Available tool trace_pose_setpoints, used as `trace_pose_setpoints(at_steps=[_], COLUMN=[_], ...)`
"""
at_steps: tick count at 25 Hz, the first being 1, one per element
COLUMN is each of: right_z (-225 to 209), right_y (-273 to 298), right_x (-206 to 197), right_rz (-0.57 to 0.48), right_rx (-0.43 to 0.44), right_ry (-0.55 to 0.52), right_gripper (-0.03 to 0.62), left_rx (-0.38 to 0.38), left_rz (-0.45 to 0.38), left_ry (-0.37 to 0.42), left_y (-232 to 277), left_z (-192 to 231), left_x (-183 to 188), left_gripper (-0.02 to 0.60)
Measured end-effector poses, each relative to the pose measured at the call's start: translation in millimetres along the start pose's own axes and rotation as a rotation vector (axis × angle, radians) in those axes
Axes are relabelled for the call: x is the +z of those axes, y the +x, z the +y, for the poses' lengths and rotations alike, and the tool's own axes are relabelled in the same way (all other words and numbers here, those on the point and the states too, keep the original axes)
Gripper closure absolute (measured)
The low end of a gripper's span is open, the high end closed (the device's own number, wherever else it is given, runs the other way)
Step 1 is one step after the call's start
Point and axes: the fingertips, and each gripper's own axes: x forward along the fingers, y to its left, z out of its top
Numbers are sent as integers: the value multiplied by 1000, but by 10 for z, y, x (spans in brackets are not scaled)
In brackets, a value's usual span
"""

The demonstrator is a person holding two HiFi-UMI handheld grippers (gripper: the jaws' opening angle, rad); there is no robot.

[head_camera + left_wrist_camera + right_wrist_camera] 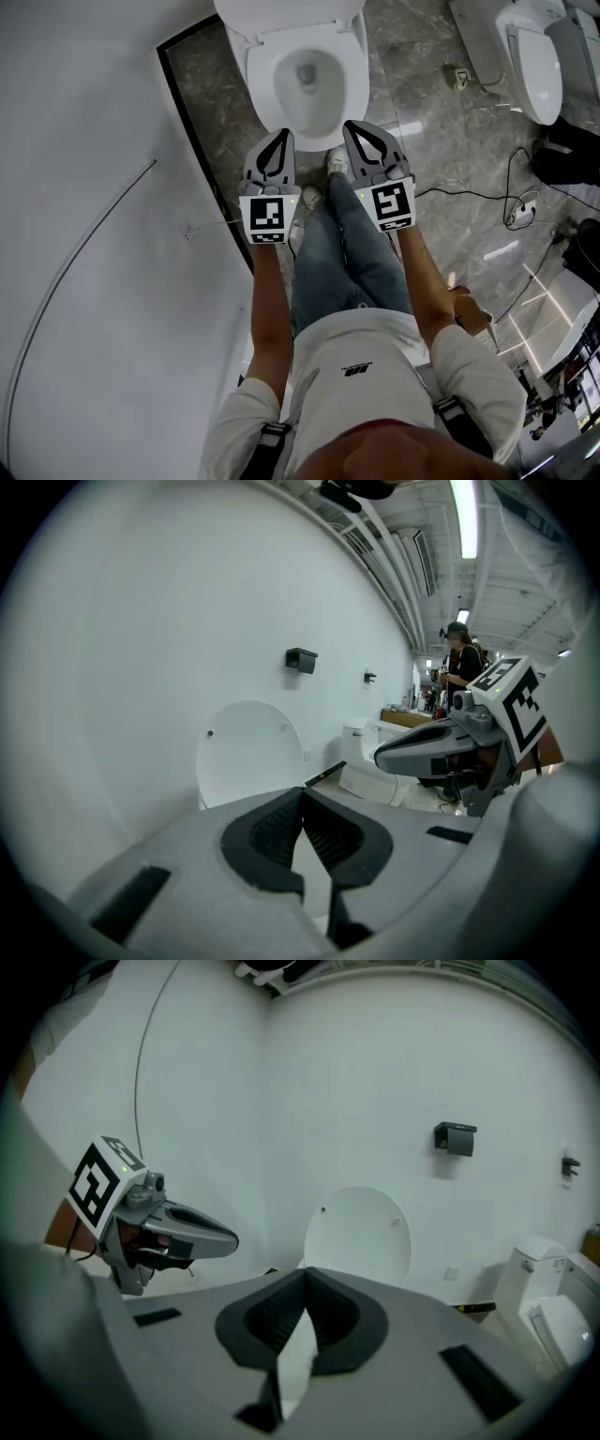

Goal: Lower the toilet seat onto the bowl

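A white toilet [349, 75] stands at the top middle of the head view. Its seat ring [262, 80] lies flat around the bowl. The round lid [248, 752] stands upright against the wall, and it shows in the right gripper view too, lid [361, 1237]. My left gripper [278, 134] hovers just in front of the bowl's front rim, shut, with nothing between its tips. My right gripper [354, 127] is beside it at the same height, also shut and empty. The left gripper [303, 792] and the right gripper [305, 1272] both point at the lid.
A white wall runs along the left, with a black strip [202, 150] at its foot. A second toilet [534, 56] stands at the top right. Cables [516, 202] and a cardboard box [473, 314] lie on the marble floor at right. A person [459, 663] stands far back.
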Motion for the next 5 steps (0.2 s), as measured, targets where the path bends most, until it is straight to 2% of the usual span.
trace_pose_setpoints(at_steps=[5], right_z=[-25], right_y=[-126], right_x=[79], right_rz=[-6], right_rx=[-5], right_ry=[11], right_gripper=[565], left_rx=[0], left_rz=[-1], left_ry=[5], left_y=[-68], left_z=[-72], left_x=[101], left_gripper=[555])
